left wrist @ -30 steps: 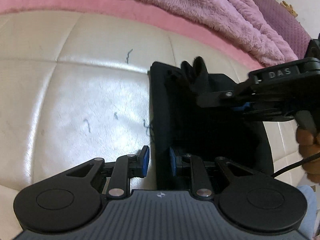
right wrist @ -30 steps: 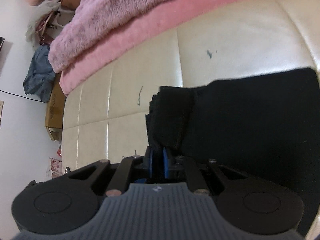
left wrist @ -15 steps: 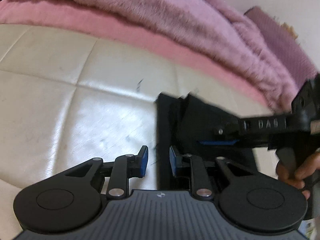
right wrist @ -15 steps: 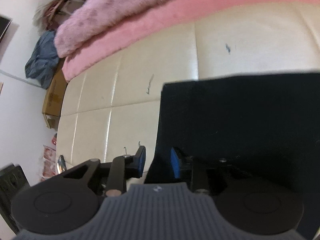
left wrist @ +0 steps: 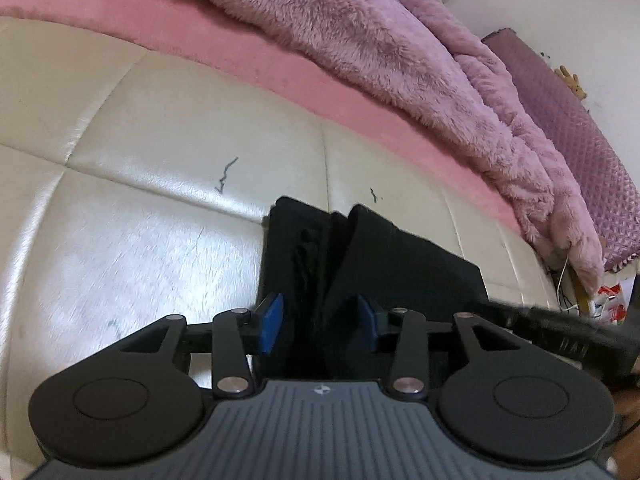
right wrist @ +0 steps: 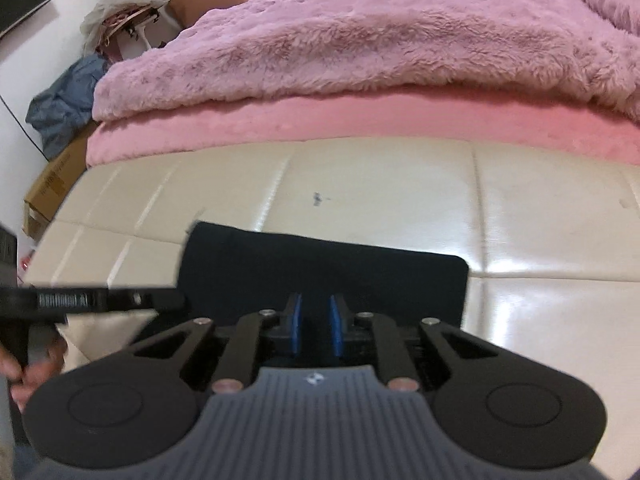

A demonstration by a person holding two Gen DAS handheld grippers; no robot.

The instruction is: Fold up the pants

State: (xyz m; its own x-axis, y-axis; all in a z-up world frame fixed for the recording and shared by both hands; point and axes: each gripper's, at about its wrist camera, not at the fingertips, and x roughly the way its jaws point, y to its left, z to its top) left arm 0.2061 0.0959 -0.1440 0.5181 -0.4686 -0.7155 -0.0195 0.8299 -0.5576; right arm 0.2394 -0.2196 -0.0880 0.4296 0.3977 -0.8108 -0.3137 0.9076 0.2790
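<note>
The black pants (left wrist: 372, 264) lie folded into a compact rectangle on the cream leather bench (left wrist: 140, 208). In the left wrist view my left gripper (left wrist: 320, 322) is open, its blue pads either side of the near edge of the pants. In the right wrist view the pants (right wrist: 320, 264) lie flat as a wide dark rectangle. My right gripper (right wrist: 316, 326) hovers over their near edge, pads a small gap apart with nothing between them. The other gripper shows at the left of the right wrist view (right wrist: 80, 302) and at the right of the left wrist view (left wrist: 560, 332).
A fluffy pink blanket (right wrist: 380, 40) over a pink mattress edge (right wrist: 360, 124) rises behind the bench. A cardboard box (right wrist: 52, 184) and a blue cloth pile (right wrist: 64, 100) sit at the far left. A purple quilted cushion (left wrist: 580, 136) lies at the right.
My right gripper let go of the bunched pants fold and drew back; the pants now lie flat. My left gripper opened wider and moved over the pants' near edge.
</note>
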